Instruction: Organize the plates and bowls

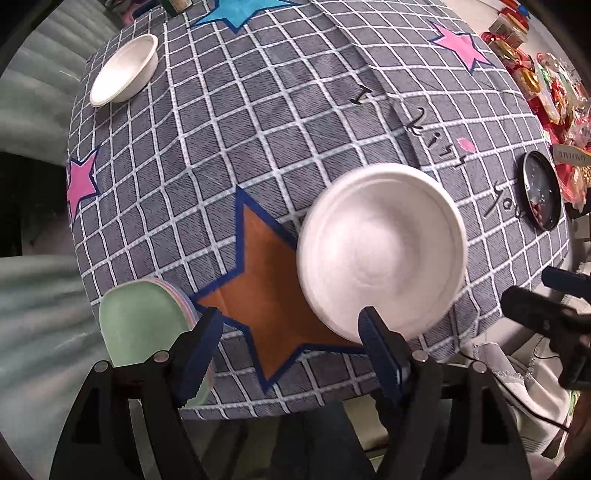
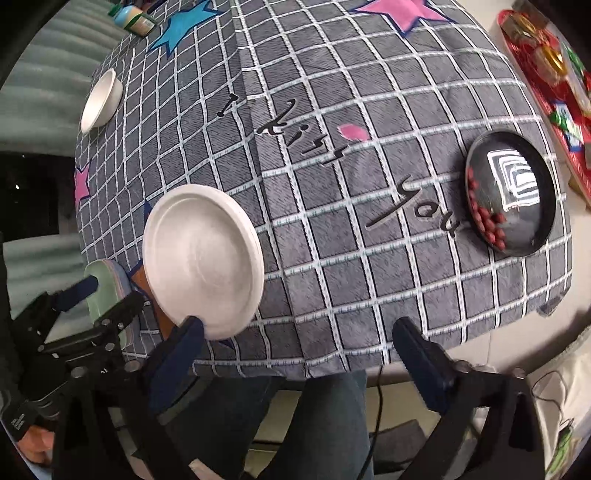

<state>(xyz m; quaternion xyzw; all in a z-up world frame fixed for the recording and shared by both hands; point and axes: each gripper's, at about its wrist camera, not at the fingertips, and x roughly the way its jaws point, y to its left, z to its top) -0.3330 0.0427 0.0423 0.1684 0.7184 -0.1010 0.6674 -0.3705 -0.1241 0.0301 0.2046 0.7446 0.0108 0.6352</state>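
Note:
A white plate [image 1: 380, 251] lies on the checked tablecloth near the front edge; it also shows in the right wrist view [image 2: 201, 258]. My left gripper [image 1: 291, 354] is open, its right finger just in front of the plate's near rim. A stack of pastel plates, green on top [image 1: 142, 325], sits at the front left corner, also seen in the right wrist view [image 2: 105, 291]. A white bowl [image 1: 123, 70] stands at the far left, also in the right wrist view [image 2: 101, 99]. My right gripper [image 2: 299, 350] is open and empty at the table's front edge, its left finger by the white plate.
A black dish with red bits [image 2: 511, 192] sits at the right edge of the table, also in the left wrist view [image 1: 541, 192]. Red packaged goods [image 1: 546, 85] lie beyond it. A jar [image 2: 135, 18] stands at the far left corner.

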